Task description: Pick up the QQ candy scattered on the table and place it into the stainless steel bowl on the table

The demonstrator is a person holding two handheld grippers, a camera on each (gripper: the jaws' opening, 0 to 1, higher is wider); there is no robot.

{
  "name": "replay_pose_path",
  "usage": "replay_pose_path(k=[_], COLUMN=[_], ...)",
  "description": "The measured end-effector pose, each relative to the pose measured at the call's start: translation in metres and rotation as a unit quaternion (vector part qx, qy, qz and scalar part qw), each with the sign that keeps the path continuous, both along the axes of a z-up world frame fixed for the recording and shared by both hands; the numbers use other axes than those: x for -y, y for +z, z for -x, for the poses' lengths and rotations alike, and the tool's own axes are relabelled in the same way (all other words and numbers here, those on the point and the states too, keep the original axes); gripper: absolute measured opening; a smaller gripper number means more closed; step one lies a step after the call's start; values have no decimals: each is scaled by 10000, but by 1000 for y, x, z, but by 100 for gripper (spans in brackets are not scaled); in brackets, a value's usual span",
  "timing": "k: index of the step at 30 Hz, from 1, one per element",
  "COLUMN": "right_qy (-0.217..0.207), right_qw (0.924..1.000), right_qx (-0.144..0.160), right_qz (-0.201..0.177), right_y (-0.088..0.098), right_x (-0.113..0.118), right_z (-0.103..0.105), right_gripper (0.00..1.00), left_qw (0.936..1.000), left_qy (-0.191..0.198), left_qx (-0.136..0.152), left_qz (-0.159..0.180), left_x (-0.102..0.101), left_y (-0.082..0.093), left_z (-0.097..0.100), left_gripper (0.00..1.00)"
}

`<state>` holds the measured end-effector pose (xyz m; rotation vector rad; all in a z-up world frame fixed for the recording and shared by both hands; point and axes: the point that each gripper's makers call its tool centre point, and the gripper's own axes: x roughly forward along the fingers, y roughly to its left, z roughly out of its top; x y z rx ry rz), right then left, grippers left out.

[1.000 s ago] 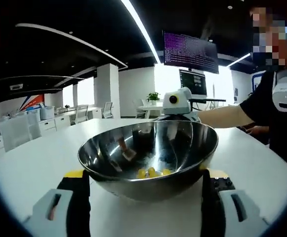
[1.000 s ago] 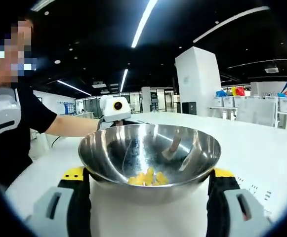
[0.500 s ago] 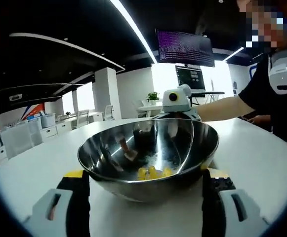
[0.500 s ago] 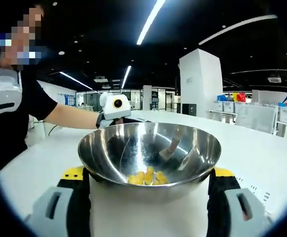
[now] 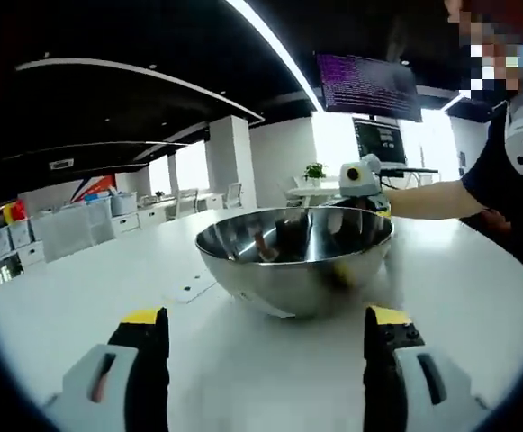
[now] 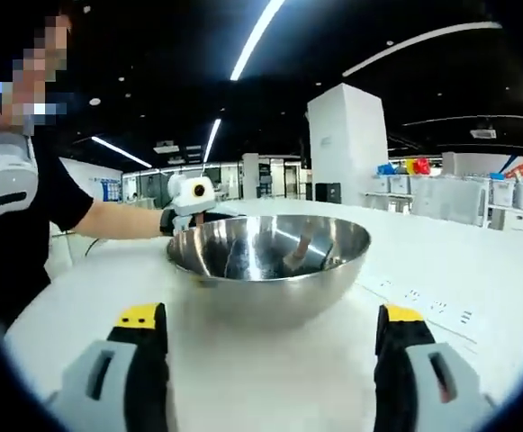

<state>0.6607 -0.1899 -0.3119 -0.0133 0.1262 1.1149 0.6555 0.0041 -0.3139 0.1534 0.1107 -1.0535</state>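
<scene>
A wide, white, glossy surface (image 5: 72, 297) runs through an open-plan office with a dark ceiling, long strip lights (image 5: 275, 49), white pillars (image 6: 347, 144) and rows of white desks and chairs in the distance. A wall monitor (image 5: 367, 85) shows lines of purple text too small to read. No brand or label is legible anywhere.

The stainless steel bowl (image 5: 293, 261) stands upright on the surface. In the left gripper view it lies ahead of the left tongs (image 5: 266, 328), well clear of the yellow-tipped jaws, which are spread wide with nothing between them. In the right gripper view the same bowl (image 6: 270, 261) sits ahead of the right tongs (image 6: 275, 328), also apart from the jaws, which are likewise spread and empty. The bowl's shiny inner wall shows dark and pinkish reflections; whether any candy lies inside cannot be told from here.

Beyond the bowl a person in a black sleeve (image 6: 40, 207) reaches an arm toward it.
</scene>
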Motion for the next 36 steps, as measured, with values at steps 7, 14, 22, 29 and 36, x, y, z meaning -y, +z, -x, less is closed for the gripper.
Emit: replay_pose_path(k=[7,14,22,29,36], right_qy=[-697,-928,-1306,-1426,-1673], right_qw=[9934,9850,9832,9844,9845], right_qx=[622,992,1143,852,526], right_qz=[-663,-1068,-564,-579,-91], right_y=[70,122,107,83,45], right_x=[32,17,-16,-25,-17], right_z=[73,157,233,278,274], right_gripper=[89,84,85,79,74], left_qw=[9942,9896,9841,9850,9785], left_qy=[789,1232,1549,1604,1754], left_qx=[624,736,855,632,571], left_qz=[-381,-19,-137,-106,-923], left_x=[-25,-14,-2,2,5], left_y=[33,79,98,78,39], left_z=[87,164,240,280,284], left_gripper=[92,92,92,91,92])
